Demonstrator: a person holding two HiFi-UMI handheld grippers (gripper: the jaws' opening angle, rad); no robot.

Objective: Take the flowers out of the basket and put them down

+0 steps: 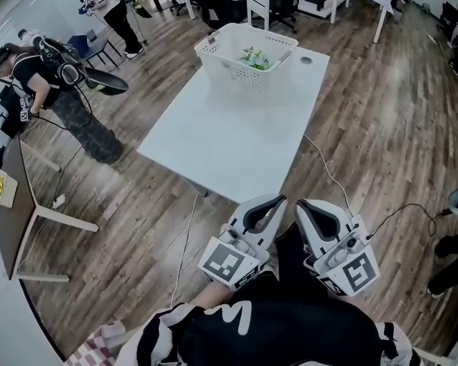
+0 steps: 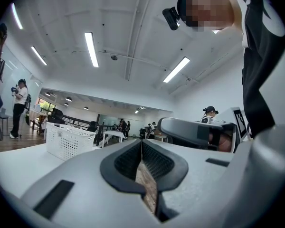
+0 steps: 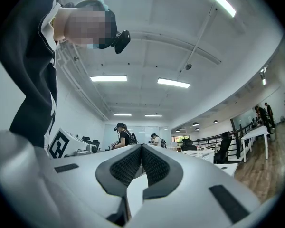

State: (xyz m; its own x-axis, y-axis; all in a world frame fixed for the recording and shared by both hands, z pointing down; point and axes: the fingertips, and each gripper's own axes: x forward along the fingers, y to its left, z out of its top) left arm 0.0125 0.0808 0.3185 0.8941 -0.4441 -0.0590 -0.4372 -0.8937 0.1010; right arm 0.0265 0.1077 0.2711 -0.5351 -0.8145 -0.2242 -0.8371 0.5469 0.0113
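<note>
Holds the left gripper (image 1: 277,201) and the right gripper (image 1: 302,205) side by side, close to the body, just off the near edge of the white worktop (image 1: 237,139). Both pairs of fingers clenched tight, nothing between. Flowers (image 1: 253,57) inside the white basket (image 1: 223,71) at the far end, well apart from both.

Basket (image 1: 244,56) at far end of tabletop (image 1: 229,139), flowers (image 1: 256,58) inside. Left gripper (image 1: 277,201), right gripper (image 1: 302,204) side by side before near edge, over floor (image 1: 374,128), well apart from basket. Second table (image 1: 19,197) far left.
</note>
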